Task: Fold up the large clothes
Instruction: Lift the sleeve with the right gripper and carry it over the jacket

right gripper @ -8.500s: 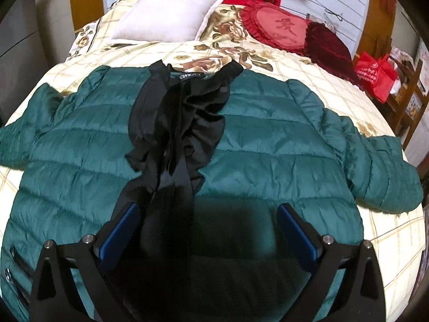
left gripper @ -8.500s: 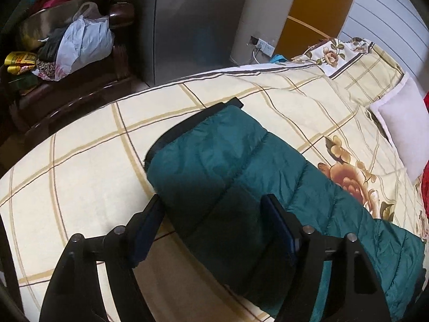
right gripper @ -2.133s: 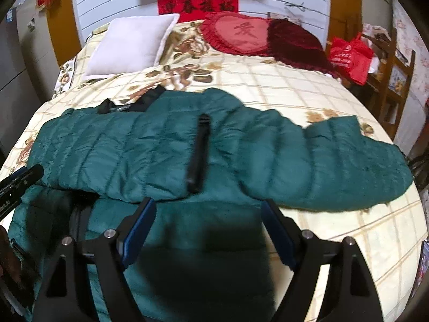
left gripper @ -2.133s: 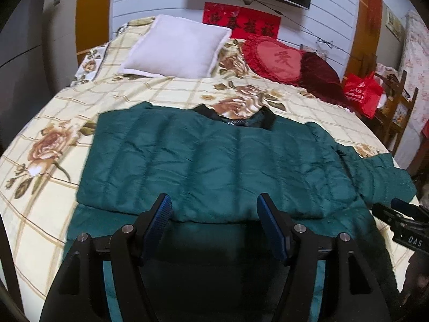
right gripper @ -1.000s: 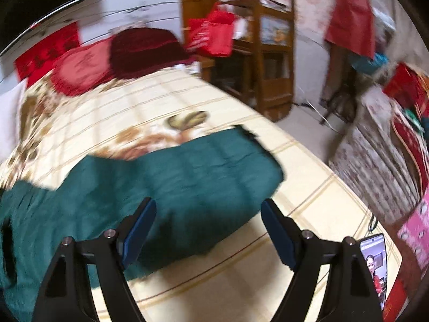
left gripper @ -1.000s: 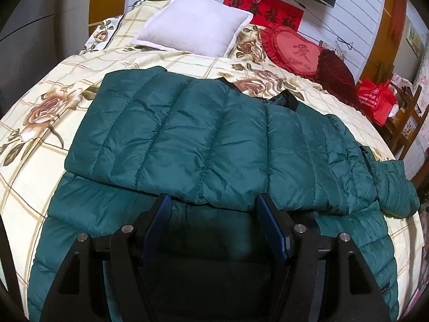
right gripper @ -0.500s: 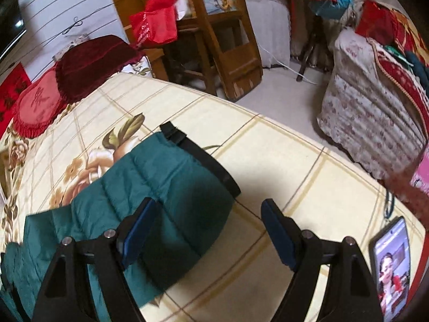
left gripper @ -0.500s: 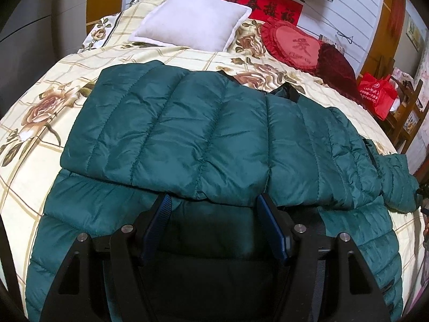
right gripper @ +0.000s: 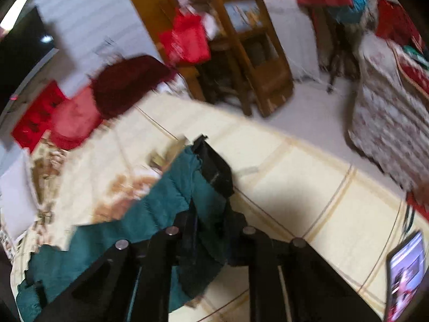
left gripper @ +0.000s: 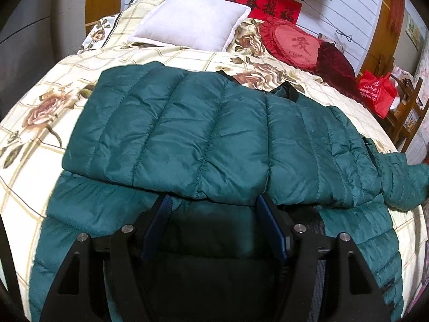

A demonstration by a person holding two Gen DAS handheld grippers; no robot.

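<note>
A dark green puffer jacket (left gripper: 201, 134) lies across the bed, its left side folded over the body. My left gripper (left gripper: 213, 201) hovers open over the jacket's lower part, just short of the folded edge, holding nothing. In the blurred right wrist view, the jacket's right sleeve (right gripper: 171, 193) with its black cuff (right gripper: 214, 166) reaches toward the bed's right edge. My right gripper (right gripper: 211, 214) has its jaws closing tight, and the pads press on this sleeve just behind the cuff.
The bed (left gripper: 26, 147) has a cream checked floral cover. A white pillow (left gripper: 187, 24) and a red heart cushion (left gripper: 295, 45) lie at its head. A red bag (left gripper: 375, 94) and wooden shelf (right gripper: 254, 67) stand beside the bed. A phone (right gripper: 405, 273) lies near the right corner.
My right gripper swung to the sleeve's end, then closed on the sleeve by the cuff and lifted it slightly. The left gripper stayed put, still open.
</note>
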